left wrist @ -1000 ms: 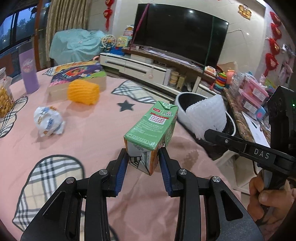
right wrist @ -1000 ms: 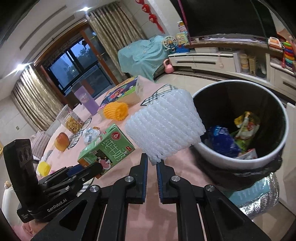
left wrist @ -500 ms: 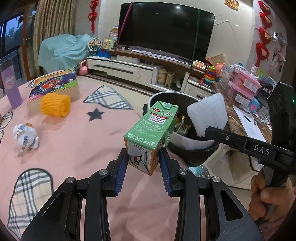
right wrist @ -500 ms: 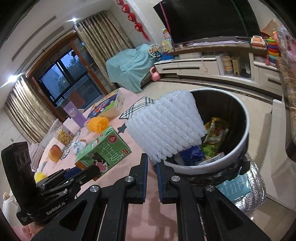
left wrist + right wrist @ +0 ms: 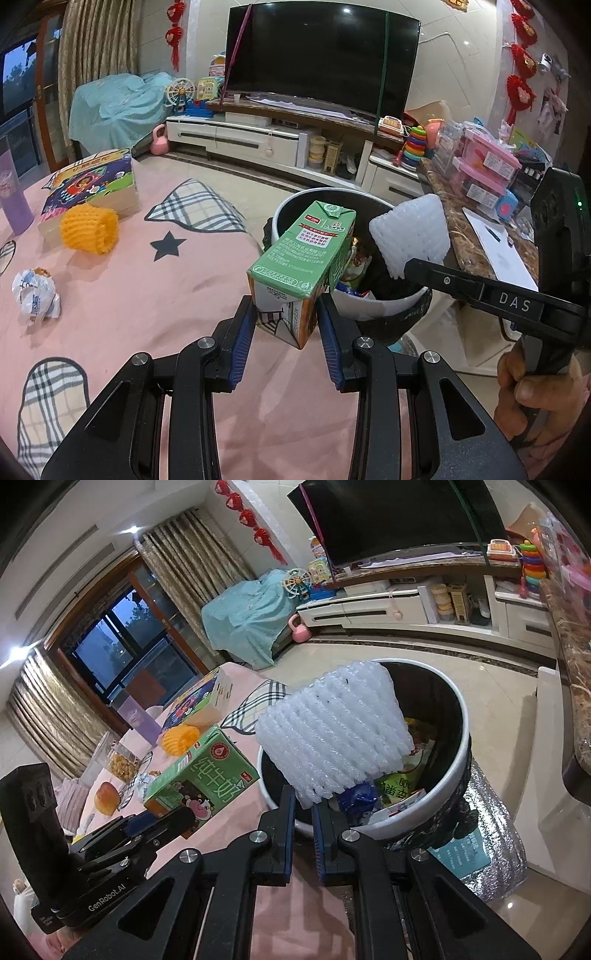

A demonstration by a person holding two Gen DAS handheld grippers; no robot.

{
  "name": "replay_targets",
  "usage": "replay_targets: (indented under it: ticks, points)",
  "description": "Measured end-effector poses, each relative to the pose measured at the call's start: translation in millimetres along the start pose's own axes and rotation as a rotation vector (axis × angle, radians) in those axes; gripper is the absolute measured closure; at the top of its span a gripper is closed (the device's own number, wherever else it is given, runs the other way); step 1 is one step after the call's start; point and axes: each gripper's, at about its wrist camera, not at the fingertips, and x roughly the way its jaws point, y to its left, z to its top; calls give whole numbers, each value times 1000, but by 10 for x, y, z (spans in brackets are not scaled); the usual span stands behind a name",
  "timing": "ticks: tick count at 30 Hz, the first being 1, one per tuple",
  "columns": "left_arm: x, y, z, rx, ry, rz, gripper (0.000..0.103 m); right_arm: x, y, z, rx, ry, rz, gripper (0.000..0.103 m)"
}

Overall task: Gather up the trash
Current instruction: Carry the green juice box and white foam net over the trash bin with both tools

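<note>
1. While both claws are held at the counter's edge, the left claw (image 5: 286,321) is seen clamped on the lower end of a green milk carton (image 5: 303,258), whose gabled top is tilted away toward the trash bin (image 5: 373,308).
2. The carton is lifted clear of the pink tablecloth (image 5: 155,295); its upper end is seen in front of the bin's near rim in the left wrist view.
3. The right claw (image 5: 303,812) is closed on the bottom edge of a white foam net sleeve (image 5: 332,738), with only a narrow gap left between the blue pads.
4. The sleeve is held above the open mouth of the bin (image 5: 452,775); wrappers and a blue bag are visible inside, below it.
5. In the right wrist view the carton (image 5: 201,775) is recorded just to the left of the sleeve, beside the bin's rim.
6. A black liner is noted folded over the bin's white wall.
7. Left on the counter: an orange foam net (image 5: 89,229), a crumpled white wrapper (image 5: 36,295), a colourful picture-book box (image 5: 88,184) and a purple cup (image 5: 13,203).
8. The orange net is noted just in front of the box; the wrapper lies well apart from both.
9. A television (image 5: 321,59) is seen on a low cabinet behind the bin.
</note>
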Motion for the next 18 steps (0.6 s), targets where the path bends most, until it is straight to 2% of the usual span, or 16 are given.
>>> replay_targets:
  ticks: [18]
  points:
    - [205,-166,150,22,15,3,70,60,-146,158,2,13,-16,94]
